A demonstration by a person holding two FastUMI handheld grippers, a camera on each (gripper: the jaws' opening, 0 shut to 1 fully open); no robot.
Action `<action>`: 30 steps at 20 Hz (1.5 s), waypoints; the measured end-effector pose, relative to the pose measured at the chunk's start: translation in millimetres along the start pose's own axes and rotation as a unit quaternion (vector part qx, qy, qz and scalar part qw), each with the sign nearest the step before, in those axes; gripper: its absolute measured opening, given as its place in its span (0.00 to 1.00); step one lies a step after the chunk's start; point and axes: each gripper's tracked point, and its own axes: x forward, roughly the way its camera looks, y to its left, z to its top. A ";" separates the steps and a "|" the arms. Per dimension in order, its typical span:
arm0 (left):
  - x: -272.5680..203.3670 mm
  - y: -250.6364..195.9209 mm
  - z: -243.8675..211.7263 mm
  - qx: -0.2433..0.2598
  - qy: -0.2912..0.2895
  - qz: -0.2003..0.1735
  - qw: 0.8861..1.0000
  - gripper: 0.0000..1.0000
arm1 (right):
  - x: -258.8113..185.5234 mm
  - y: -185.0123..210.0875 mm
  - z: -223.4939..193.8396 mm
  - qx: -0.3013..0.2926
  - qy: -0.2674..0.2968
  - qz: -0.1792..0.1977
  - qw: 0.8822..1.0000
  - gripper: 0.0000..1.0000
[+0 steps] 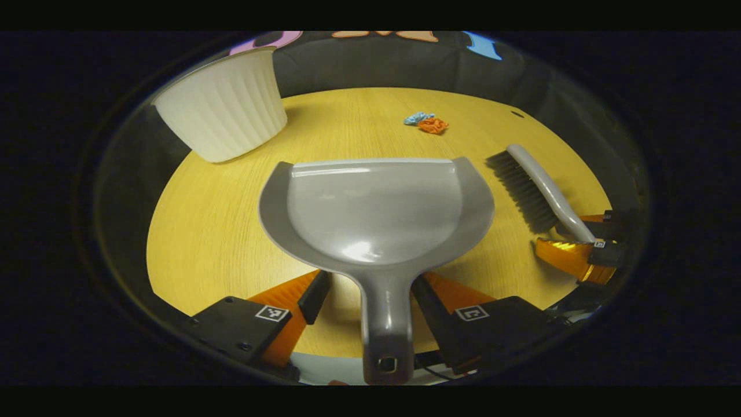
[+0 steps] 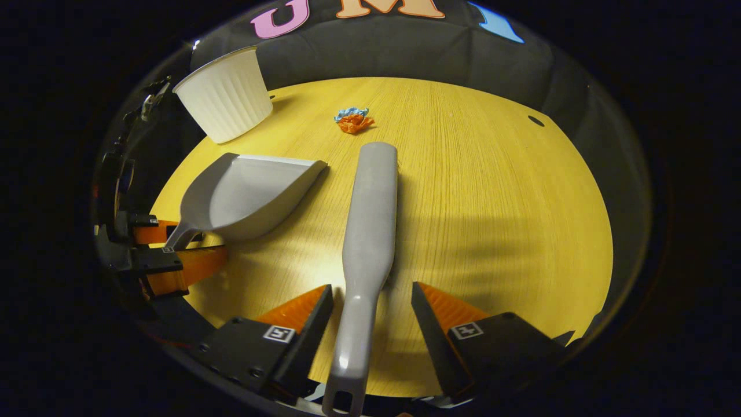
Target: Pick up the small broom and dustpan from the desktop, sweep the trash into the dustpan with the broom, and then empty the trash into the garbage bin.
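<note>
The grey dustpan point(image 1: 376, 208) lies flat on the wooden table point(image 1: 214, 231), its mouth facing away from me. Its handle runs back between the fingers of my left gripper point(image 1: 373, 284), which is open and straddles it. The grey small broom point(image 2: 367, 220) lies lengthwise on the table, bristles down, with my right gripper point(image 2: 370, 295) open on either side of its handle. Farther off lies the trash point(image 2: 353, 120), a blue and an orange crumpled scrap. In the left gripper view the broom point(image 1: 529, 188) and right gripper point(image 1: 584, 237) sit at the right, and the trash point(image 1: 427, 121) lies beyond the dustpan.
A white ribbed garbage bin point(image 1: 226, 110) stands at the table's far left corner, also the bin point(image 2: 226, 98) in the right gripper view. A small dark hole point(image 2: 536, 121) marks the table's far right. The dustpan point(image 2: 249, 197) and left gripper point(image 2: 173, 240) lie left of the broom.
</note>
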 end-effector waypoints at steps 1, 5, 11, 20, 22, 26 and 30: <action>2.5 0.8 -3.0 0.004 0.011 0.001 1.000 0.82 | 0.9 1.3 -0.3 0.008 0.006 0.003 1.000 0.68; 2.4 2.5 -0.2 0.011 0.029 0.000 1.000 0.34 | 5.8 0.3 1.5 0.021 0.021 0.007 1.000 0.30; 0.5 2.6 -0.6 0.031 0.031 -0.019 0.999 0.29 | 4.4 3.6 -0.8 0.025 0.036 0.018 0.999 0.23; -30.6 24.7 26.7 0.041 -0.005 -0.048 0.998 0.26 | -32.1 -12.0 60.3 0.040 -0.040 0.032 0.998 0.22; -34.9 36.6 37.2 0.079 -0.007 -0.047 0.996 0.26 | -42.7 -22.0 86.3 0.031 -0.054 0.028 0.998 0.21; -24.9 57.4 54.8 0.184 0.007 -0.022 0.983 0.26 | -20.8 -42.1 151.1 -0.015 -0.089 -0.019 0.996 0.21; -6.0 46.8 70.1 0.220 0.030 -0.054 0.974 0.26 | 19.3 -51.6 201.0 -0.116 -0.096 -0.073 0.986 0.21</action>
